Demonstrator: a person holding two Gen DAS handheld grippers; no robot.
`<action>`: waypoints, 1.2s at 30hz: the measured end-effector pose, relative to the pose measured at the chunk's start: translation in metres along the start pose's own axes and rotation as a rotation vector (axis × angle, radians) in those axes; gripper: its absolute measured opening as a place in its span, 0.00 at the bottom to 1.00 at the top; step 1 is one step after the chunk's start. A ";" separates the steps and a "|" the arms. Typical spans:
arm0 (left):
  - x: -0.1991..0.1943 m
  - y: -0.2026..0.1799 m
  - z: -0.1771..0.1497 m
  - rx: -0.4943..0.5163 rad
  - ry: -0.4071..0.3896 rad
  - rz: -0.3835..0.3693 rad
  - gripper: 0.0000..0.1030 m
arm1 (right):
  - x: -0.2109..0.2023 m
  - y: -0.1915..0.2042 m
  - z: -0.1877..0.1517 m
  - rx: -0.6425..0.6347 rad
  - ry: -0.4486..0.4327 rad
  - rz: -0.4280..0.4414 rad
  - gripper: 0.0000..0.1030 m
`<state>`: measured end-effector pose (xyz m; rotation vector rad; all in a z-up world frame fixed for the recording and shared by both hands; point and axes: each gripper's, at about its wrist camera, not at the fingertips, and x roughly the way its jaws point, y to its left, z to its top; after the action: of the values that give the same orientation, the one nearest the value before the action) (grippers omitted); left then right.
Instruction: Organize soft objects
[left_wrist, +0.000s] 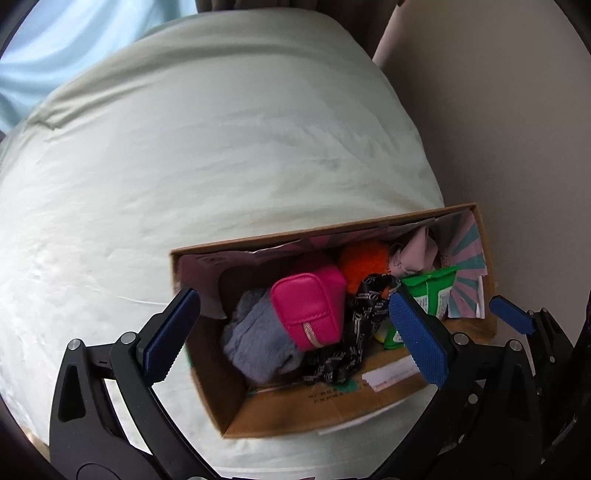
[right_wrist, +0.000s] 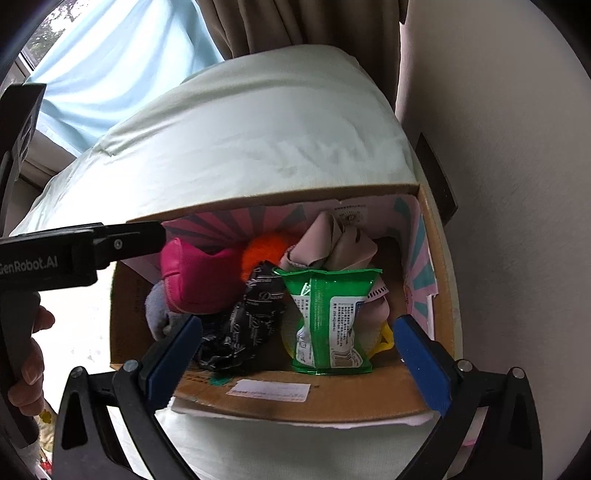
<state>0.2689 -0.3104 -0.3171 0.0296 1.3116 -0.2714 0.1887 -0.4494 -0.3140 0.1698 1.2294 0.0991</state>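
A cardboard box (left_wrist: 295, 413) (right_wrist: 295, 406) sits on the bed and holds soft things: a pink zip pouch (left_wrist: 308, 306) (right_wrist: 195, 273), a grey fuzzy cloth (left_wrist: 258, 343), an orange pompom (left_wrist: 364, 264) (right_wrist: 264, 249), a black printed ribbon (left_wrist: 354, 332) (right_wrist: 251, 321), a green wipes pack (left_wrist: 432, 291) (right_wrist: 328, 317) and a pale pink cloth (left_wrist: 417, 251) (right_wrist: 332, 240). My left gripper (left_wrist: 295, 339) is open and empty above the box. My right gripper (right_wrist: 295, 354) is open and empty over the box's near side.
The pale green bedspread (left_wrist: 184, 147) (right_wrist: 258, 129) fills the space beyond the box. A beige wall (left_wrist: 498, 110) runs along the right. Brown curtains (right_wrist: 295, 26) and a light blue sheer (right_wrist: 110, 55) hang at the back. The left gripper's handle (right_wrist: 74, 254) reaches in from the left.
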 end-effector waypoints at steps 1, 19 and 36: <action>-0.009 0.002 -0.002 -0.002 -0.011 0.000 0.99 | -0.005 0.003 0.000 -0.004 -0.005 -0.004 1.00; -0.284 0.107 -0.099 -0.065 -0.480 0.069 0.99 | -0.207 0.130 0.016 -0.087 -0.304 0.018 1.00; -0.427 0.196 -0.213 -0.141 -0.757 0.170 0.99 | -0.328 0.273 -0.029 -0.197 -0.552 0.046 1.00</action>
<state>0.0105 -0.0061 0.0098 -0.0754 0.5665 -0.0298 0.0565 -0.2335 0.0313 0.0466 0.6605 0.1987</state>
